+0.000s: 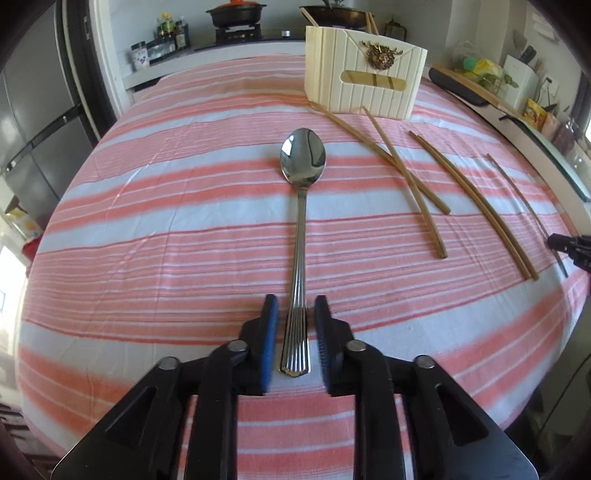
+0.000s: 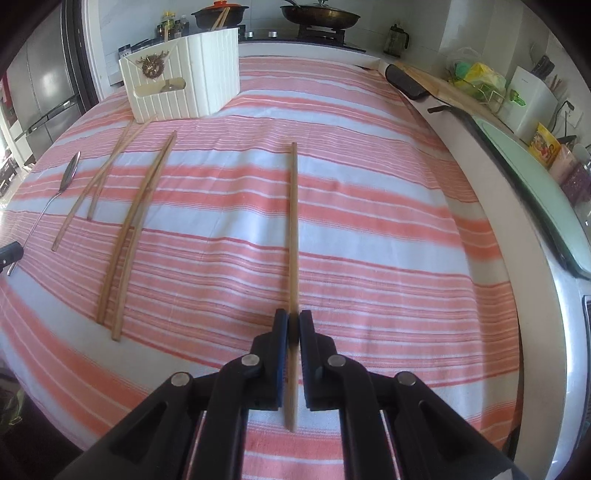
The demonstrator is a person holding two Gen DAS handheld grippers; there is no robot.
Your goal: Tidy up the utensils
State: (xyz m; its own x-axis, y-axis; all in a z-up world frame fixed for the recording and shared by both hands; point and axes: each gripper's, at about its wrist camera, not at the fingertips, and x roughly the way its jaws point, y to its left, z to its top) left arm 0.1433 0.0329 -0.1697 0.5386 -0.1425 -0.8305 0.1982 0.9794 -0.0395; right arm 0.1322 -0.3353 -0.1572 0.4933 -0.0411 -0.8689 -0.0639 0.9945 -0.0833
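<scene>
A steel spoon lies on the striped cloth, bowl pointing away. My left gripper is open, its jaws standing on either side of the spoon's handle end with a gap on each side. My right gripper is shut on a single wooden chopstick that points straight ahead, low over the cloth. A cream utensil holder stands at the far side of the table; it also shows in the right wrist view. Several more chopsticks lie between spoon and right gripper.
The table wears a pink and white striped cloth. A kitchen counter with a stove and pans runs behind. A sink edge and cluttered counter lie to the right. A fridge stands at the left.
</scene>
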